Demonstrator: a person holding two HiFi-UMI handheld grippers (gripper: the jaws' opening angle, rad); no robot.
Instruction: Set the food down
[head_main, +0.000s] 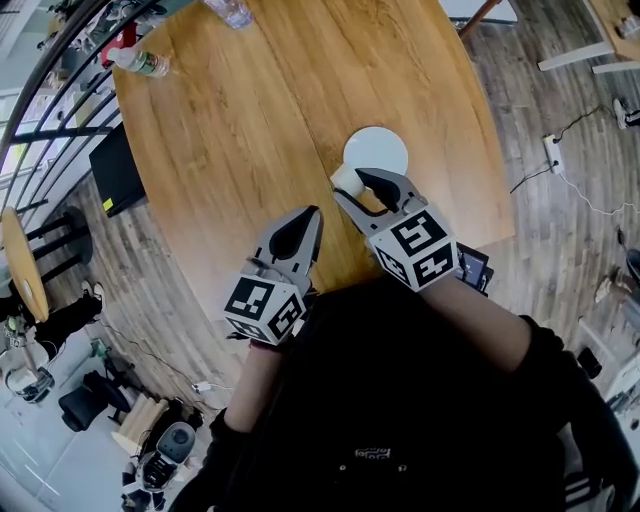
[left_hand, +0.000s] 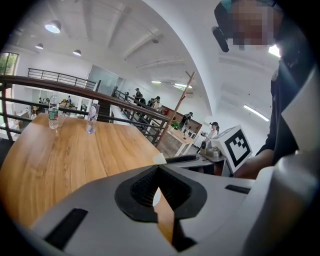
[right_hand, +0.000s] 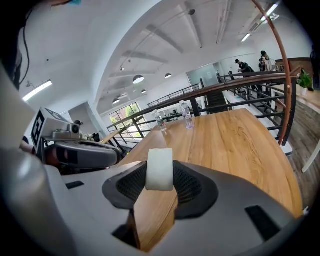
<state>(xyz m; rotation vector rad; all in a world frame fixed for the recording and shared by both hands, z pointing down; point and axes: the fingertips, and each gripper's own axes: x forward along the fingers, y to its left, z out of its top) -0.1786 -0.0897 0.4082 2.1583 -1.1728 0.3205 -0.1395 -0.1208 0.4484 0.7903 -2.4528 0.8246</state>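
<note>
Nearest the camera in the head view, dark-sleeved arms are seen reaching forward from the bottom of the frame, each carrying a hand-held gripper topped by a cube with black-and-white square markers. The left hand-held gripper (head_main: 312, 215) is held over the near edge of the desk (head_main: 230, 130). In its own view its jaws are brought together at the tips, with nothing caught between them and only wood grain showing through the gap below. The right hand-held gripper (head_main: 350, 186) is held just beside it and a little farther forward, tilted downward. Its jaws are closed on a small white piece of food (head_main: 342, 178), which is pinched upright between the ribbed dark pads (right_hand: 190, 187) in the right gripper view. The piece of food is held above the wood, at the near left edge of a round white plate (head_main: 378, 150); whether it touches the plate cannot be told. Beyond the plate, the bare wooden desk is seen stretching away. At its far edge two clear plastic bottles are stood near each other, one with a green label (head_main: 140, 62) and one plainer (head_main: 228, 12). Behind them a dark railing (left_hand: 75, 82) is seen.
</note>
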